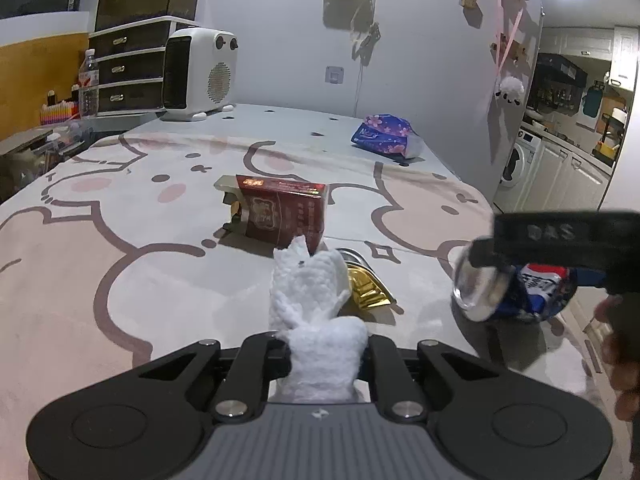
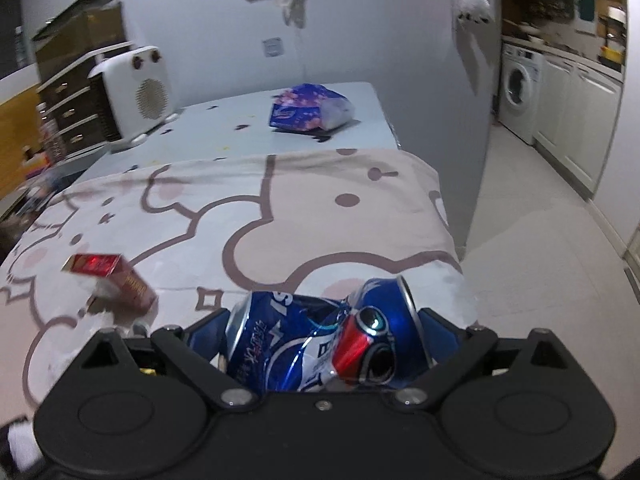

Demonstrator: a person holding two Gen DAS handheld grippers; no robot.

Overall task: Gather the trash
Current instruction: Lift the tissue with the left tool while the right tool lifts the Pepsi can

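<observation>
In the left wrist view my left gripper (image 1: 326, 354) is shut on a crumpled white tissue (image 1: 308, 292) that sticks up between its fingers. Just beyond it on the cartoon-print tablecloth (image 1: 120, 240) lie a gold foil wrapper (image 1: 366, 294) and a red cigarette box (image 1: 280, 212). My right gripper (image 2: 324, 332) is shut on a crushed blue soda can (image 2: 304, 344), held above the table's right front corner. That can (image 1: 536, 292) also shows at the right of the left view. The red box (image 2: 116, 276) appears blurred at the left in the right wrist view.
A blue flowered tissue pack (image 1: 384, 136) lies far right on the table. A white heater (image 1: 196, 72), a drawer unit (image 1: 128, 68) and a water bottle (image 1: 89, 84) stand at the back left. The table ends at the right, with floor (image 2: 540, 240) and a washing machine (image 2: 520, 84) beyond.
</observation>
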